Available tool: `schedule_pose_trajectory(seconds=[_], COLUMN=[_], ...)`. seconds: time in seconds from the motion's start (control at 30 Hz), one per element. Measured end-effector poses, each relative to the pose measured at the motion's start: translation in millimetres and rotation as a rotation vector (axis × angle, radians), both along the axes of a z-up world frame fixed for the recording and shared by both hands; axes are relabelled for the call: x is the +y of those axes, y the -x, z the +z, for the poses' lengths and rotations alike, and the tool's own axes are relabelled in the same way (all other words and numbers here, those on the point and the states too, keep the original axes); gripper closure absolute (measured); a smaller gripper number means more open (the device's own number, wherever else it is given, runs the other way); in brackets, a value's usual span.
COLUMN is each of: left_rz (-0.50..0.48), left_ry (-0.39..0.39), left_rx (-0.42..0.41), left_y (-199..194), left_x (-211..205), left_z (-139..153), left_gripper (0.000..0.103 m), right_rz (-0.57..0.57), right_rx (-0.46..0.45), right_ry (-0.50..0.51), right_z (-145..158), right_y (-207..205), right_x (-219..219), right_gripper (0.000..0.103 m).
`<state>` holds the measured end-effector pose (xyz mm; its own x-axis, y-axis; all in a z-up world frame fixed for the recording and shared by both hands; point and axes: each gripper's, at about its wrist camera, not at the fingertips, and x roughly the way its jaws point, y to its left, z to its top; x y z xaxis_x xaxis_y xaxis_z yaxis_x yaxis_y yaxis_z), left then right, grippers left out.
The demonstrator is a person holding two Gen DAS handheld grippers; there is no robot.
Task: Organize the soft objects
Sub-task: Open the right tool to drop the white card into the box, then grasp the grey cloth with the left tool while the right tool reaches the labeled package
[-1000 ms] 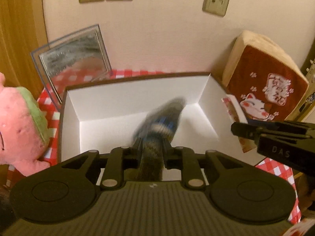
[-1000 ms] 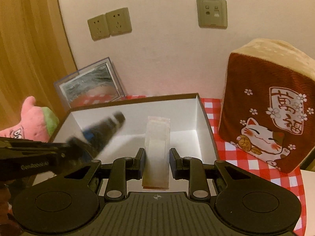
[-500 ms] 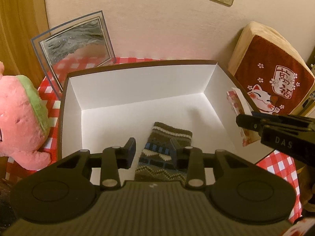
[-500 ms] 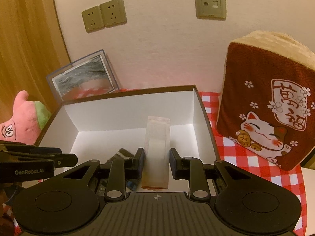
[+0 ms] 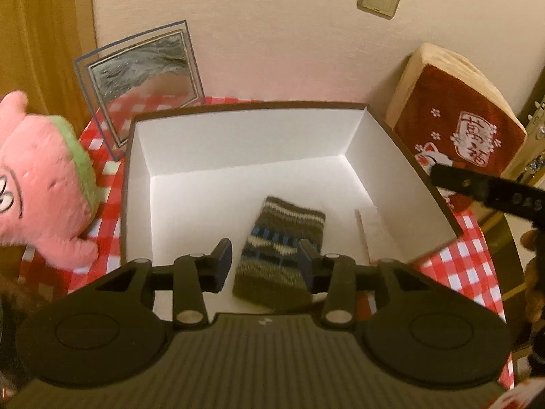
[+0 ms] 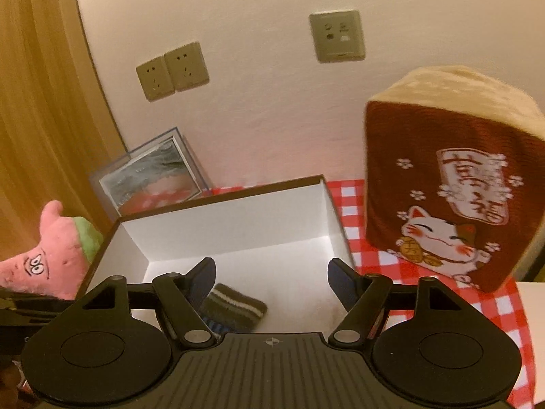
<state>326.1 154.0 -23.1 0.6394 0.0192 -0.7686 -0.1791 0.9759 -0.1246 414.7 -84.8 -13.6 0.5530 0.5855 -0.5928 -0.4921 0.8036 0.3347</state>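
So the knitted sock (image 5: 279, 255) is lying flat on the floor of the open box (image 5: 238, 143), a chunky wool thing in olive-brown with cream stripes at the cuff and a band of blue and black blocks across the middle, fuzzy at the edges. The box is plain cardboard, smooth matte white inside with a thin dark brown rim, rectangular and fairly deep. Just right of the sock, near the right wall, a flat pale packet (image 5: 369, 225) is lying in there too, though it's washed out against the white and I can't really make out what it is. The left gripper (image 5: 265, 260) is hovering over the near end of the sock with its jaws opening, black plastic fingers with blue pads, and the pads aren't pressing on the wool as far as I can see. The right gripper (image 6: 272, 274) is spreading wide, jaws opening with nothing between them, just the box floor and the striped cuff of the sock showing below the left finger. Outside the box everything's sitting on a red-and-white checked tablecloth (image 6: 354, 225): a pink plush star (image 5: 41, 184) with green shorts is slumping off to the left, soft and nubbly, a blocky brown-and-tan cushion (image 6: 449, 184) with a lucky cat printed on it is standing on the right, and a glossy clear picture frame (image 5: 146, 68) is leaning against the cream wall behind.
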Motion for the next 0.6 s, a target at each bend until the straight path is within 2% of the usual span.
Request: schedule_pose_trajectory(seconds=[0.2,0.6], left_rz=[-0.003,-0.079], left_ry=[0.026,0.083], left_rx=[0.022,0.084], left_y=[41,118], left_x=[-1,-32], left_z=[-4,-23], left_gripper=[0.062,0.062], right_rz=[-0.019,-0.037], right_rx=[0.006,0.119], right_ry=[0.008,0.055], right_z=[4,-23], right_y=[36,131], right_x=[-39,-95], right_gripper=[0.03,0.03])
